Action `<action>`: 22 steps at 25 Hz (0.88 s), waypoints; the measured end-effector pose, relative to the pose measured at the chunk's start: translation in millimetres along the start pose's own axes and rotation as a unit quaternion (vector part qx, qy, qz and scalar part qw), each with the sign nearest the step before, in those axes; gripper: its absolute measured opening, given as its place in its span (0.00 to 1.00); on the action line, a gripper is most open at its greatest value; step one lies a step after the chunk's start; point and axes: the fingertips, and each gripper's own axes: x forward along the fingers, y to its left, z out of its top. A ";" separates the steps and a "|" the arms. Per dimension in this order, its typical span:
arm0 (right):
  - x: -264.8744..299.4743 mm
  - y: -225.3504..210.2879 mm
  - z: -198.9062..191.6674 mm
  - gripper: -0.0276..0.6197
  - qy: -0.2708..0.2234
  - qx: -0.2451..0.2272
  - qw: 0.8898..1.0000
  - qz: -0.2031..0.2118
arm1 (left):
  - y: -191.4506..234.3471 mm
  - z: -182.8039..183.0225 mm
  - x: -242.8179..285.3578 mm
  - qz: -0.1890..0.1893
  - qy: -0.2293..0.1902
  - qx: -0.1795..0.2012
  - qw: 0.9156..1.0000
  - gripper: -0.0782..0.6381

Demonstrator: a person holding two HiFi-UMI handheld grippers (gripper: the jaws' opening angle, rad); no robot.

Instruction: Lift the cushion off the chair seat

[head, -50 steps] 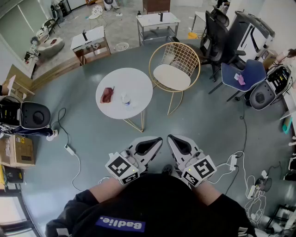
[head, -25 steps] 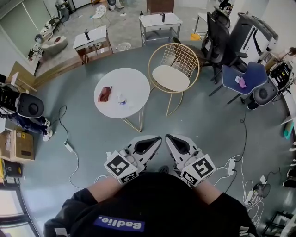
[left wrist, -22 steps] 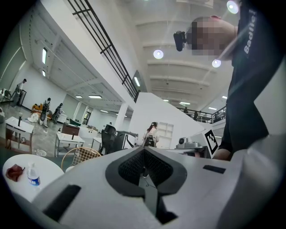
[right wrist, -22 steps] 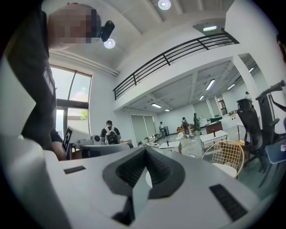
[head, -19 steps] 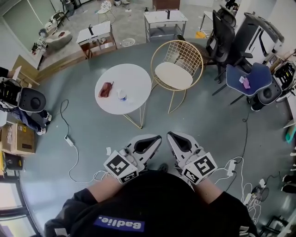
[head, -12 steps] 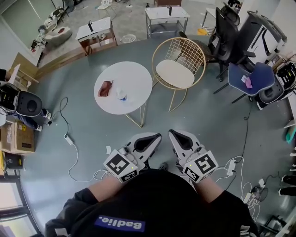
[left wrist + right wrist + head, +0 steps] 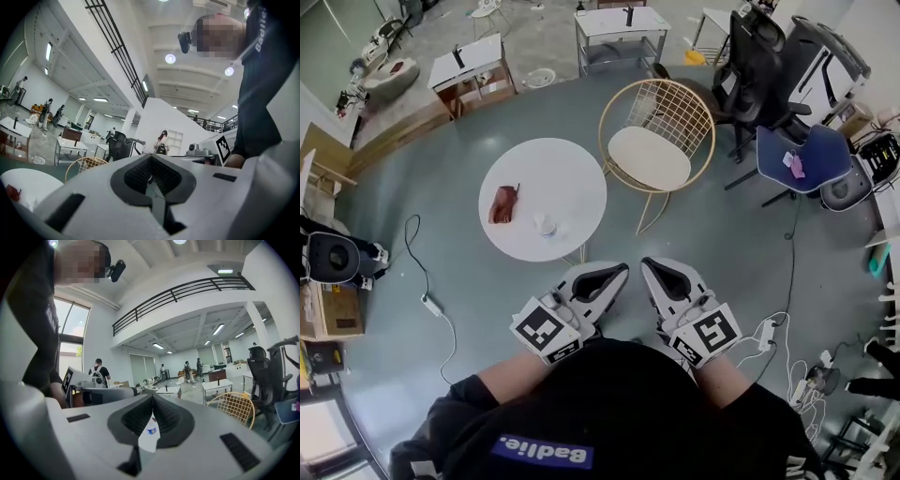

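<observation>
Cushion (image 7: 649, 159): cream, oval, lying flat on the seat of the wire chair; nothing rests on it and nothing of mine touches it.
Chair (image 7: 661, 105): gold wire frame with a round mesh back on the far side from me. It stands on thin legs on the grey floor (image 7: 722, 272), just right of the round table (image 7: 572, 178).
Left gripper (image 7: 617, 272): I hold it low and level in front of my body, pointing toward the round table. My two fingers are pressed together tip to tip and grip nothing.
Right gripper (image 7: 650, 269): just beside the left one, pointing toward the chair's legs. Its fingers are likewise closed on each other and hold nothing.
Round table: white top on thin gold legs. In the head view its near edge sits just ahead of my left fingertips.
On the table: a small brown thing (image 7: 502, 203) toward the left and a small white container (image 7: 546, 225) nearer the front edge, apart from each other.
Gap to the cushion: both grippers are well apart from the chair, with bare floor between their tips and its front legs.
Around: a blue office chair (image 7: 802, 155) and a black office chair (image 7: 748, 56) stand to the right of the wire chair.
</observation>
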 end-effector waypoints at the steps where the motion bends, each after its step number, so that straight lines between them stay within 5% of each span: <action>1: 9.2 -3.2 1.7 0.09 0.000 -0.002 1.000 -0.007 | 10.3 2.4 1.5 -0.005 0.000 -0.002 1.000 0.11; 10: 56.6 -37.0 12.4 0.09 0.001 -0.007 0.998 -0.057 | 64.4 11.4 21.9 -0.036 0.009 -0.009 0.999 0.11; 22: 82.9 -114.0 -23.6 0.09 0.027 -0.008 0.999 -0.033 | 107.7 -20.0 75.8 0.017 0.025 -0.018 0.999 0.11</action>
